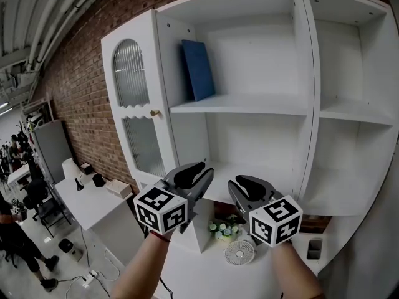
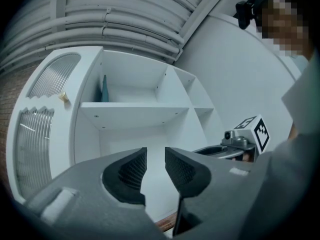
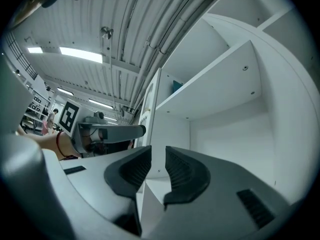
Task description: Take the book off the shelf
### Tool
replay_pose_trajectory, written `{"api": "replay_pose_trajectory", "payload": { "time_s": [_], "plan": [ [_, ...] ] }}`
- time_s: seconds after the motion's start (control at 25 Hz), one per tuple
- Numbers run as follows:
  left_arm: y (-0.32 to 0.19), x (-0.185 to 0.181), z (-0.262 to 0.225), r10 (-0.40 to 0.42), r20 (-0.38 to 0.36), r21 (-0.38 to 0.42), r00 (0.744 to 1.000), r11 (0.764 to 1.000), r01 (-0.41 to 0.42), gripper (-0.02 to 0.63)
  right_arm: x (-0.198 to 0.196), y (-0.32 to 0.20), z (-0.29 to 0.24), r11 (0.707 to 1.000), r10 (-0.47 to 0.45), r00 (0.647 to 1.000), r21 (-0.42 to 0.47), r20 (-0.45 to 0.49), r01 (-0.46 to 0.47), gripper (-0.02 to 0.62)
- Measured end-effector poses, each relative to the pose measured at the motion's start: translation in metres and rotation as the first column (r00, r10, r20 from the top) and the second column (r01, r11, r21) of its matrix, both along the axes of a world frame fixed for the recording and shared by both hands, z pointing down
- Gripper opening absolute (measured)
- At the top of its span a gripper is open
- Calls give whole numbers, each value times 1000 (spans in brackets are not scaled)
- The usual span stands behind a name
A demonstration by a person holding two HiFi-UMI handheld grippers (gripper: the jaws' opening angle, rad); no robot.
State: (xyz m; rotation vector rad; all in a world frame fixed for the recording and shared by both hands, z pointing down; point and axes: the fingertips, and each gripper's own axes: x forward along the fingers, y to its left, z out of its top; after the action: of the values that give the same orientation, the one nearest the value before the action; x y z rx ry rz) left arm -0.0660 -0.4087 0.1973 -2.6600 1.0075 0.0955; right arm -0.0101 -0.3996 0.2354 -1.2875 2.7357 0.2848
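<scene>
A thin blue book (image 1: 198, 69) leans upright against the left wall of the white shelf unit's (image 1: 249, 108) upper shelf. It shows as a dark sliver (image 2: 104, 89) in the left gripper view and a teal corner (image 3: 177, 86) in the right gripper view. Both grippers hover side by side below it, in front of the lower shelf, well short of the book. My left gripper (image 1: 198, 172) (image 2: 155, 156) is shut, with a narrow slit between its pads and nothing held. My right gripper (image 1: 240, 184) (image 3: 158, 156) stands the same way, empty.
The cabinet's door (image 1: 132, 98) with ribbed glass and a small knob (image 1: 154, 113) stands open at the left. Below the grippers are a small white fan (image 1: 239, 252) and artificial flowers (image 1: 224, 228). A white desk (image 1: 87, 198) and a brick wall (image 1: 81, 73) lie to the left.
</scene>
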Motion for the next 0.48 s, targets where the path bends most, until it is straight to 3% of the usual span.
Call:
{"api": "replay_pose_trajectory", "payload": {
  "time_s": [0.48],
  "plan": [
    [-10, -5, -60, -67, 31, 54, 997, 996, 65, 121, -7, -8, -35, 1000, -8, 1000, 27, 0, 8, 87]
  ]
}}
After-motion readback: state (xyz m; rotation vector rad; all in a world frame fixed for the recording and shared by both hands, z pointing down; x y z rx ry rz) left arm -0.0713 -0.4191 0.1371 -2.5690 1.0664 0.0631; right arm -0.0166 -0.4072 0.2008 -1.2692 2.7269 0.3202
